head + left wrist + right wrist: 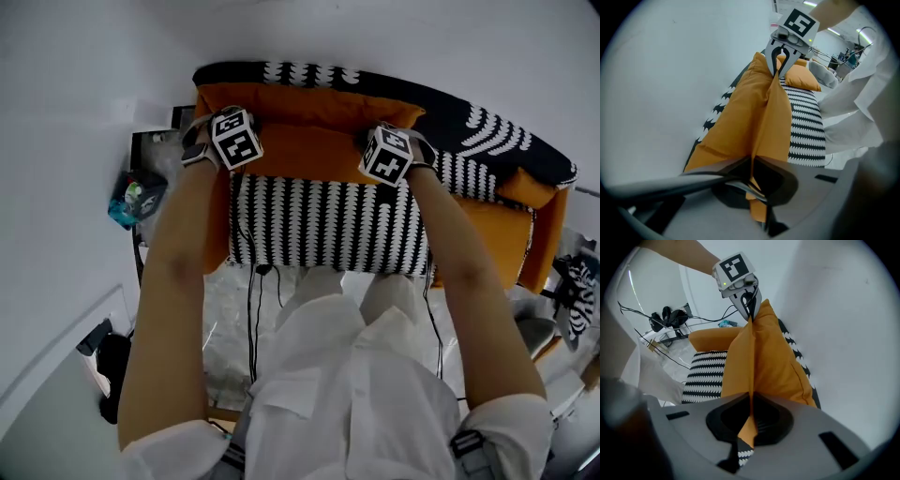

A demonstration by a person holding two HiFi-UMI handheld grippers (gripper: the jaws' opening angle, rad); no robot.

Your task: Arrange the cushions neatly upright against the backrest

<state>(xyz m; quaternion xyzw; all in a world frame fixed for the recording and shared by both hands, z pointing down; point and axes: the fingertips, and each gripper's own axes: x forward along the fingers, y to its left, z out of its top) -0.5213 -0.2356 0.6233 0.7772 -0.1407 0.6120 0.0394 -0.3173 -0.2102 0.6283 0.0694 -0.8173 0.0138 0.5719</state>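
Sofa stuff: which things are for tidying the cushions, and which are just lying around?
For the job: orange cushion pinched by the left gripper and right gripper; second orange cushion; patterned backrest.
Just lying about: blue-green bundle beside the sofa; black object on the floor.

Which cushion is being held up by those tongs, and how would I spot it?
Start at the sofa by the white wall. Against its backrest is a plain orange cushion, just beyond the striped cushion. Unlike the end cushion at the sofa's right, also orange, it is pinched along its top edge by the left tongs and right tongs.
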